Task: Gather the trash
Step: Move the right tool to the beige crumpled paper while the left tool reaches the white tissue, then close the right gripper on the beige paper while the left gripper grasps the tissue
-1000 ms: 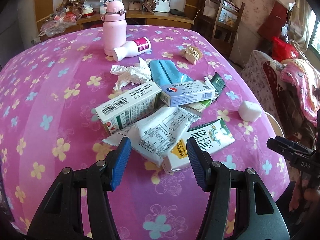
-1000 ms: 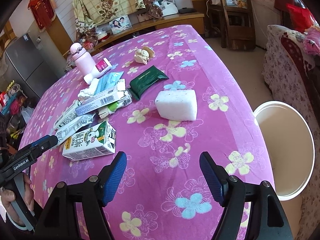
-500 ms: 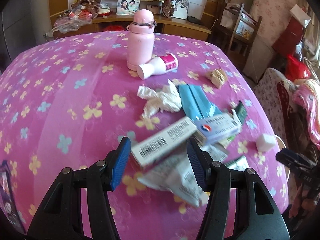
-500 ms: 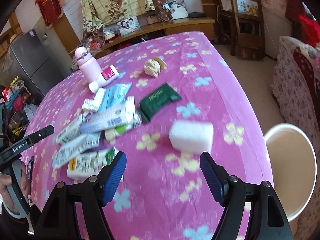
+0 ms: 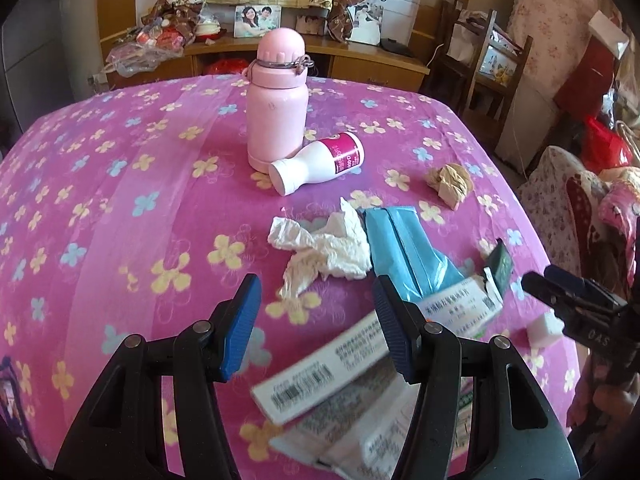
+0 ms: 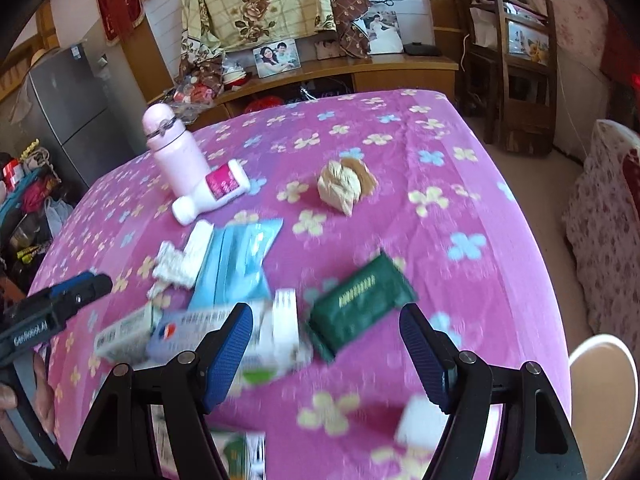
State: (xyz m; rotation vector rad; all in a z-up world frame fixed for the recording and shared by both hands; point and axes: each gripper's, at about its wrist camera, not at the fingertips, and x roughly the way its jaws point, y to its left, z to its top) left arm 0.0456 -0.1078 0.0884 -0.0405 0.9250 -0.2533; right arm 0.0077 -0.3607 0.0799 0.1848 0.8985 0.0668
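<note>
Left wrist view: left tool [image 5: 316, 324] angled down over the pink flowered surface [image 5: 120, 208], jaws released, empty; crumpled white tissue [image 5: 324, 250] lies just beyond its tips.

Right wrist view: right tool [image 6: 326, 354] tilted down, jaws spread, empty; green packet [image 6: 360, 304] lies just ahead, crumpled brown paper [image 6: 346, 184] farther off.

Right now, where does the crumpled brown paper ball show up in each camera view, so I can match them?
Left wrist view: crumpled brown paper ball sits right of centre, upper half, right of the white bottle.
Right wrist view: the ball is near the centre, upper half, again right of the bottle.
Shared landmark: the upright pink flask, with the lying bottle beside its base.
</note>
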